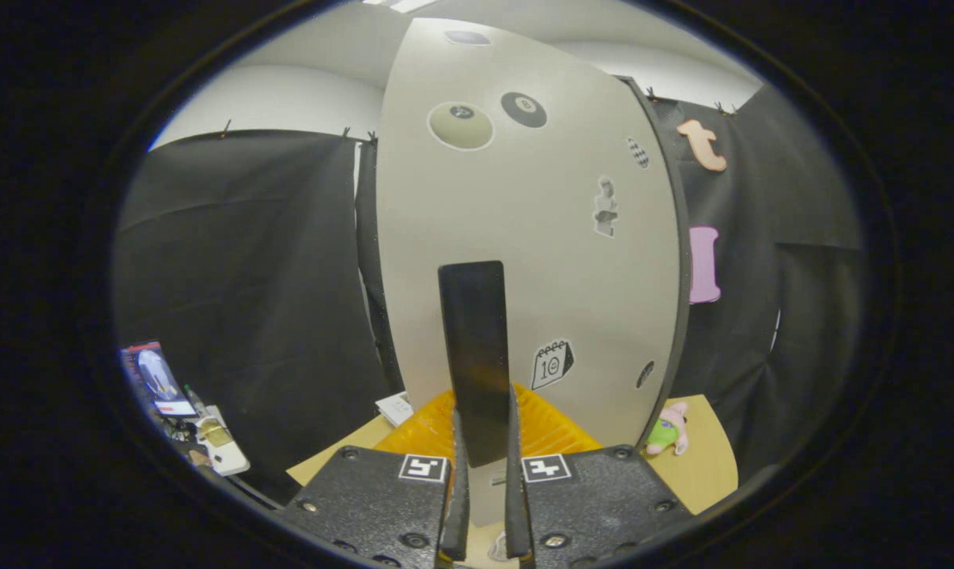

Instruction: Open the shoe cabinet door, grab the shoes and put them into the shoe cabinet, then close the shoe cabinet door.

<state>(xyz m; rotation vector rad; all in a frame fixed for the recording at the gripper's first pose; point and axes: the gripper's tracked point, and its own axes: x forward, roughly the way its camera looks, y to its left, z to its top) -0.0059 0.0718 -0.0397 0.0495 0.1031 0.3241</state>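
Claw [484, 506] is clamped narrow on the dark handle [477, 356] of the cabinet door [524, 237]. Keep both fingers square on it; swing along the hinge arc.

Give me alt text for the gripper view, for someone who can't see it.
The tongs are shut on a dark handle standing upright on a pale cabinet door with stickers. Behind the tongs lies a yellow tray, beside a small plush toy.

Tongs [484, 506]: one pair, pointing forward and level, both fingers [454, 490] drawn close together and pressing on a dark upright handle [477, 356] between them.
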